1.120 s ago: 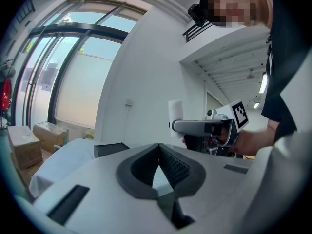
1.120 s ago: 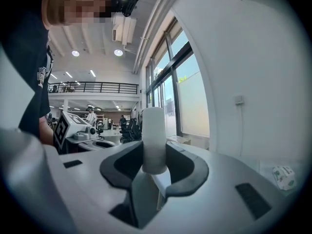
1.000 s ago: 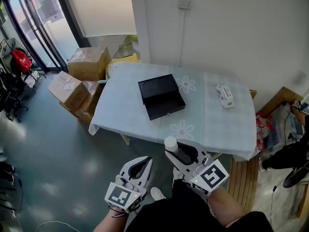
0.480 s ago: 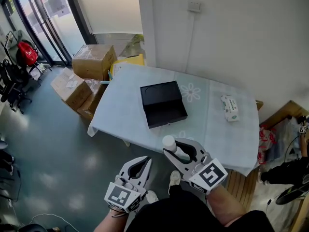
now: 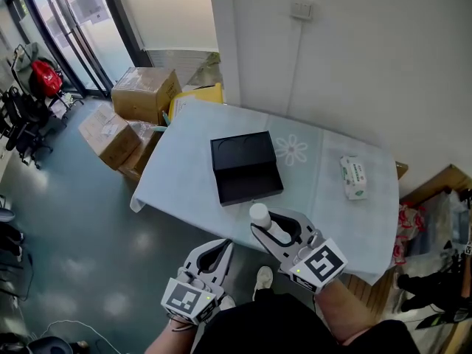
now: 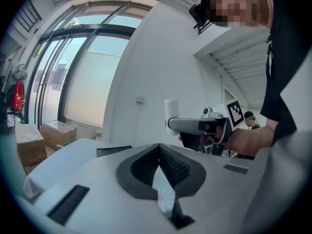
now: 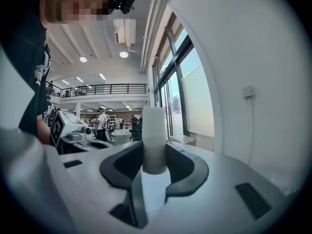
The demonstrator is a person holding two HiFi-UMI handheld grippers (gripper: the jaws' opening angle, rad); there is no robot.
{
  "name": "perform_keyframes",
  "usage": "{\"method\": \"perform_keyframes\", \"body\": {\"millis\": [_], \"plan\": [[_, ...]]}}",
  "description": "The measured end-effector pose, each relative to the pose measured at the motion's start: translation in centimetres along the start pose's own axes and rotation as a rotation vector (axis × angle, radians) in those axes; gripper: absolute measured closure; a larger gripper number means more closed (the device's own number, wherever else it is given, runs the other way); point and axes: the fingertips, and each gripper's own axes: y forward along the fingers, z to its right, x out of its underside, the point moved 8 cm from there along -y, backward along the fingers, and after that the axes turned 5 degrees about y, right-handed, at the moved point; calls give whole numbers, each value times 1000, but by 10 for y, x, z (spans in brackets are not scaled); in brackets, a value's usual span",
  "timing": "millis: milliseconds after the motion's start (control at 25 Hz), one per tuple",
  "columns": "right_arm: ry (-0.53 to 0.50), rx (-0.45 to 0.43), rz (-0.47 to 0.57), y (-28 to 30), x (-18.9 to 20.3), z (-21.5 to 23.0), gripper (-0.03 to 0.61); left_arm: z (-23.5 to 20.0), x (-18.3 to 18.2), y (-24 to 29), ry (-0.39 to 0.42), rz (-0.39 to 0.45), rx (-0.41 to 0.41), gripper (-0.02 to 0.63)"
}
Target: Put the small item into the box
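The right gripper (image 5: 265, 223) is pinching a small white cylinder (image 5: 260, 215), jaws closed on its lower part, with the top sticking up above them. In the right gripper view the cylinder (image 7: 154, 139) is standing upright between the dark pads, held round its base. The left gripper (image 5: 219, 248) is carrying nothing; in its own view the jaws (image 6: 158, 147) are meeting at the tips with nothing between them.

Both grippers are hanging over the floor on the near side of the table (image 5: 184, 168), well apart from the black box (image 5: 245, 167). The box is lying open near the middle of the cloth, far half with a round recess, near half an empty tray.

Handling, as a judgement: the cylinder is looking light, stiff and smooth, likely plastic, so it may be slipping or twisting in a low pinch. A mid-body hold would be steadier, but the present hold is looking square. Not fragile by the look of it.

Room: the path from the gripper to the box is reading as open, with only the near table edge and the box's low near wall to clear. A white packet (image 5: 355, 177) is sitting far off at the right of the table, out of the way. Cardboard cartons (image 5: 144, 93) are standing on the floor at the far left, not in the path. The tray opening is looking much wider than the cylinder, so the drop is needing little aim.
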Motion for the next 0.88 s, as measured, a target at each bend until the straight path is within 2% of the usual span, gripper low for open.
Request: {"method": "perform_keyframes", "body": {"millis": [440,880], "plan": [[-7,-39,-17,10,0,58,436,-4,-6,45,2,-11,-48,615],[-18,-64,-54,28,6,91,436,-5,-8,66,8,-35,-68,615]]}}
